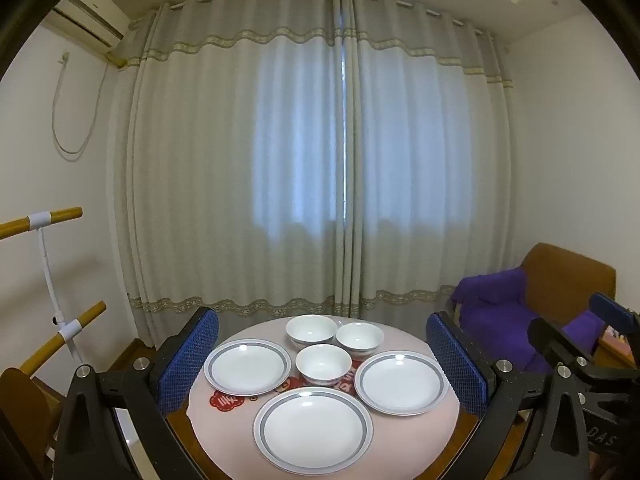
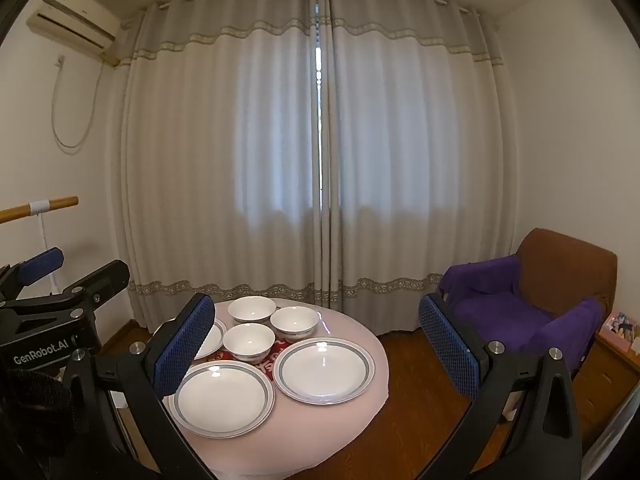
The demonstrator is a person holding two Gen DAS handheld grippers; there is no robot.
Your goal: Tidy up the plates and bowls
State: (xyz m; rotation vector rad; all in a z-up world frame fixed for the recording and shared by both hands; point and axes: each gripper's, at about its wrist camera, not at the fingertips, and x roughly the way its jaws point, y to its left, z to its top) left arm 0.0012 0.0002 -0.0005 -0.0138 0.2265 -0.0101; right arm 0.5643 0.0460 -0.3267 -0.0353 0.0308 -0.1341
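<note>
**Both claws wide, nothing lifted yet**

I held my left claw (image 1: pixel 322 364) tipped a little down over the round surface (image 1: pixel 424 432), its blue pads spread as far apart as they go and empty between them. I judged that posture suited a survey: from there the whole spread sat framed between my fingers. My right claw (image 2: pixel 316 344) I kept level and off to the right side, its jaws just as wide apart and gripping nothing, so its pads framed only part of the setting and a good deal of wooden floor (image 2: pixel 420 360).

The crockery lay unstacked. Three bowls (image 1: pixel 324 364) clustered toward the far middle, close together, one nearest me and two behind it. Three grey-rimmed plates (image 1: pixel 313 430) ringed them: one to the left, one to the right, one nearest me, each lying flat on the pale cloth and apart from the others. That looked like a starting layout, with all the stacking still to do.

The left view showed all three plates whole, and my right claw's black frame at its right edge. The right view hid most of the left plate (image 2: pixel 210 338) behind its own left pad (image 2: pixel 182 346), but it showed my left claw (image 2: pixel 40 262) from the side, the armchair (image 2: pixel 560 272) with its purple throw, and the surface's bare right edge.
</note>
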